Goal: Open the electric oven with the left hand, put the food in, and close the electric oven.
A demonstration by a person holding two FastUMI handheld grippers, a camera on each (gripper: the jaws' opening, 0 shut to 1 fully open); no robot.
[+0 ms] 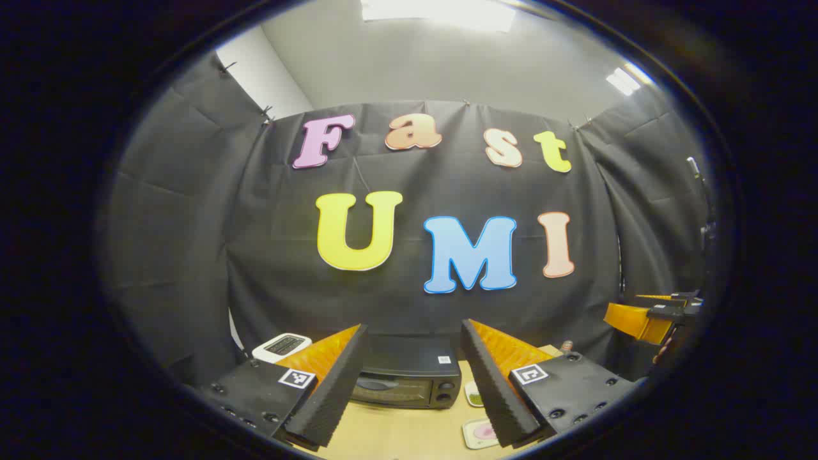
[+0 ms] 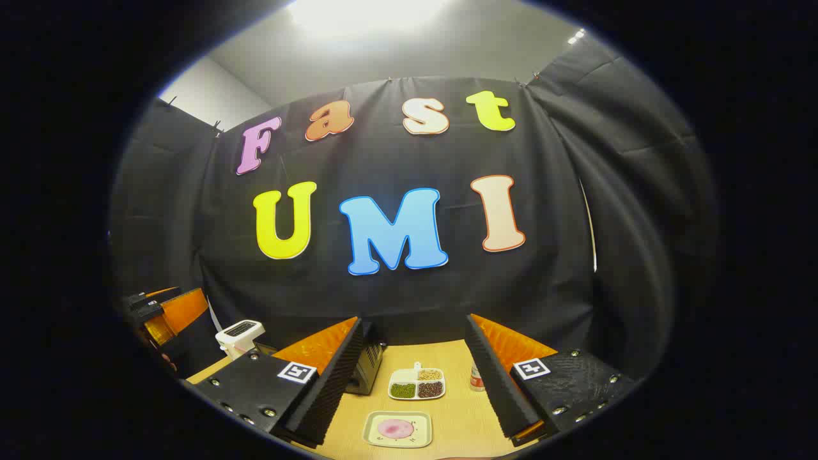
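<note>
A black electric oven stands on the wooden table with its door shut, straight ahead of my left gripper, which is open and well short of it. From the right gripper view the oven's side peeks out behind the left finger. A small square plate with pink food lies on the table between the fingers of my right gripper, which is open and above it. In the left gripper view the same plate sits by the right finger. The other gripper shows at the far right.
A divided tray of beans and grains lies behind the food plate. A small bottle stands by the right finger. A white toaster sits at the left, beyond the oven. Black cloth walls close off the wooden table.
</note>
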